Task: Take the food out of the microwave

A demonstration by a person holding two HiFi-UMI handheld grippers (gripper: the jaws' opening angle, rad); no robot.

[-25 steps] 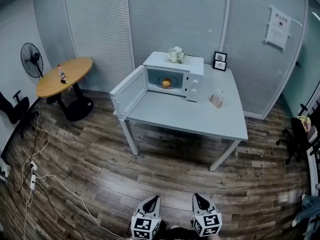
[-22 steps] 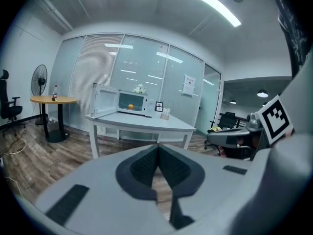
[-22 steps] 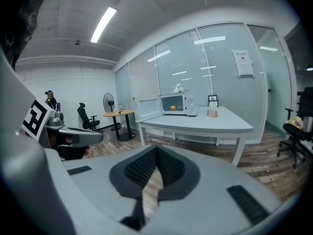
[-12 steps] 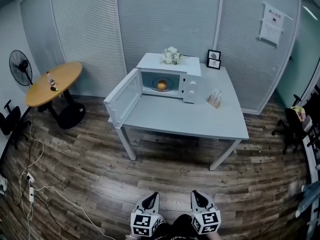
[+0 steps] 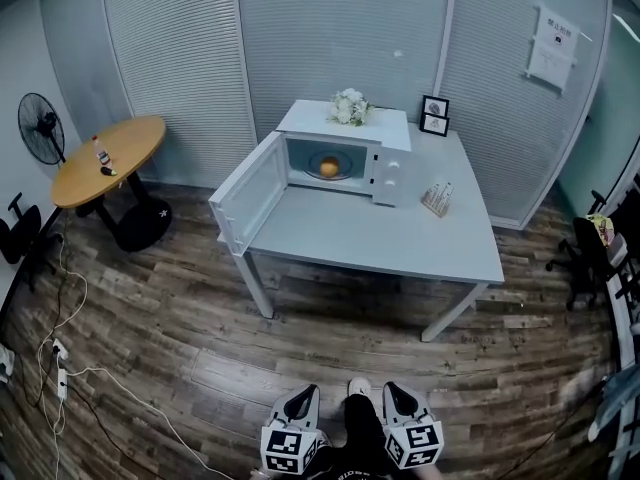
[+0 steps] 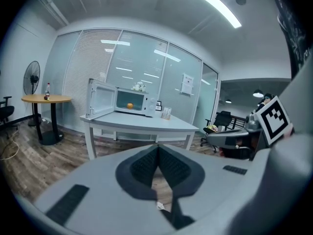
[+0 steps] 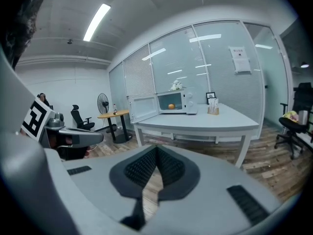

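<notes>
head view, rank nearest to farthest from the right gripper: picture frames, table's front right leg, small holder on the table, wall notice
From the right gripper:
1. table's front right leg, on the floor ahead
2. small holder, on the tabletop
3. picture frames, table's back edge
4. wall notice, far right partition

The person's shoe [image 5: 358,387] has come into view between left claw [image 5: 307,397] and right claw [image 5: 393,393].

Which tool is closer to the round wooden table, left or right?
Left. The left tool is on the same side as the round wooden table, far back across the floor; the right tool is beside it, farther away.
</notes>
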